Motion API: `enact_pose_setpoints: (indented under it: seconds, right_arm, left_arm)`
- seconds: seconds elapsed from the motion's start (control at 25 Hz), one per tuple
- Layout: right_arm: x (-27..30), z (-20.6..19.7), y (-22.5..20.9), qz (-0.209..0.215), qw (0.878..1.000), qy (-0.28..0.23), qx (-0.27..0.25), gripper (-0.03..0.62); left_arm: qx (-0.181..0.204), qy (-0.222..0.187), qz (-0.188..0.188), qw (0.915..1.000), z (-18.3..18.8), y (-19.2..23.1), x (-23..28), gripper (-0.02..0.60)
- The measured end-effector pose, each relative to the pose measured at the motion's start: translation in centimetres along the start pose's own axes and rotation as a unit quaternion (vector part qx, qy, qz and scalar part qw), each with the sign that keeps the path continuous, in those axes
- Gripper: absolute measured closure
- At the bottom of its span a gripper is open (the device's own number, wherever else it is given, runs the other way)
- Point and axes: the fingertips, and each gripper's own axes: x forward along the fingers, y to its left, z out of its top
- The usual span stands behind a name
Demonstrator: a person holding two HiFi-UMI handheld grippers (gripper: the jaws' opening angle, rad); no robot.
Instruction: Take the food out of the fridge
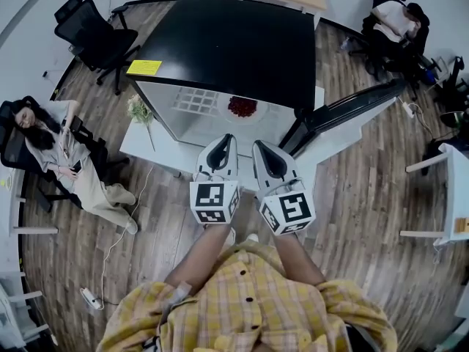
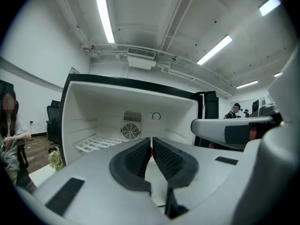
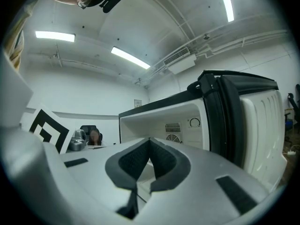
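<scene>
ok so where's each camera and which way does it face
Head view: on the person's head, looking down at the open fridge; shows the shirt, left gripper and right gripper.
Left gripper view: rides that gripper, looks into the fridge at its fan; its shut jaws show.
Right gripper view: rides that gripper, faces the fridge beside its door; its shut jaws show.
Shared: all see the fridge.

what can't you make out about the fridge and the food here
red food: too small in the head view to identify; in the left gripper view the shut left tongs cover all but a sliver.
fridge floor: blocked by the shut right tongs in the right gripper view, so no food shows there.
fridge door, inner side: edge-on in the head view.
</scene>
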Motion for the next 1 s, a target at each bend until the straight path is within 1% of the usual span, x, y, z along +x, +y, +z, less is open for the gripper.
enact_pose_setpoints:
  seconds: [0.08, 0.16, 0.2, 0.24, 0.28, 0.32, 0.4, 0.44, 0.48, 0.56, 0.64, 0.72, 0.76, 0.8, 0.84, 0.88, 1.0]
  right_arm:
    - [0.7, 0.0, -0.2, 0.0, 1.0, 0.002, -0.001, 0.588]
    - [1.3, -0.1, -0.5, -0.001, 1.0, 0.003, -0.003, 0.588]
    - [1.6, -0.1, -0.7, -0.003, 1.0, 0.004, -0.003, 0.588]
    - [1.8, -0.1, -0.8, -0.004, 1.0, 0.004, -0.003, 0.588]
    - [2.0, -0.2, -1.0, -0.006, 1.0, 0.005, -0.002, 0.588]
    - [2.2, -0.2, -1.2, -0.008, 1.0, 0.005, -0.001, 0.588]
    - [2.6, -0.4, -1.6, -0.012, 1.0, 0.006, 0.001, 0.588]
    - [2.7, -0.4, -1.8, -0.013, 1.0, 0.006, 0.002, 0.588]
    - [2.8, -0.5, -2.0, -0.015, 1.0, 0.007, 0.003, 0.588]
    - [3.1, -0.6, -2.3, -0.018, 1.0, 0.008, 0.006, 0.588]
    - [3.3, -0.7, -2.6, -0.021, 1.0, 0.01, 0.006, 0.588]
    - [3.4, -0.8, -2.8, -0.024, 1.0, 0.011, 0.006, 0.588]
    - [3.5, -0.9, -2.9, -0.025, 1.0, 0.012, 0.007, 0.588]
    - [3.5, -1.0, -3.0, -0.026, 1.0, 0.012, 0.007, 0.588]
    - [3.5, -1.0, -3.1, -0.027, 1.0, 0.012, 0.007, 0.588]
    - [3.5, -1.0, -3.2, -0.028, 0.999, 0.012, 0.008, 0.588]
    - [3.7, -1.1, -3.4, -0.03, 0.999, 0.014, 0.009, 0.588]
  left_arm:
    - [-0.016, 0.006, -0.007, 0.9998, -0.4, 0.5, 0.9, 0.574]
    - [-0.051, 0.015, -0.017, 0.9985, -1.3, 1.0, 2.0, 0.572]
    - [-0.073, 0.022, -0.023, 0.9969, -1.8, 1.2, 2.5, 0.558]
    - [-0.096, 0.029, -0.03, 0.9945, -2.4, 1.4, 2.9, 0.513]
    - [-0.122, 0.036, -0.037, 0.9912, -3.0, 1.6, 3.4, 0.5]
    - [-0.151, 0.042, -0.043, 0.9868, -3.5, 1.7, 3.7, 0.5]
    - [-0.216, 0.046, -0.05, 0.9741, -4.2, 2.2, 4.4, 0.5]
    - [-0.255, 0.044, -0.052, 0.9646, -4.5, 2.5, 4.6, 0.5]
    - [-0.296, 0.04, -0.053, 0.9528, -4.7, 2.8, 4.9, 0.5]
    - [-0.374, 0.031, -0.057, 0.9251, -5.0, 3.3, 5.3, 0.5]
    - [-0.445, 0.029, -0.062, 0.8931, -5.4, 3.7, 5.8, 0.5]
    - [-0.514, 0.025, -0.07, 0.8548, -6.2, 3.9, 6.2, 0.5]
    - [-0.542, 0.019, -0.075, 0.8365, -6.6, 4.1, 6.3, 0.5]
    - [-0.563, 0.015, -0.079, 0.8223, -6.8, 4.2, 6.5, 0.5]
    - [-0.577, 0.014, -0.08, 0.8127, -7.1, 4.3, 6.7, 0.5]
    - [-0.586, 0.015, -0.079, 0.8063, -7.2, 4.3, 6.9, 0.502]
    - [-0.606, 0.015, -0.075, 0.7916, -7.7, 4.5, 7.5, 0.503]
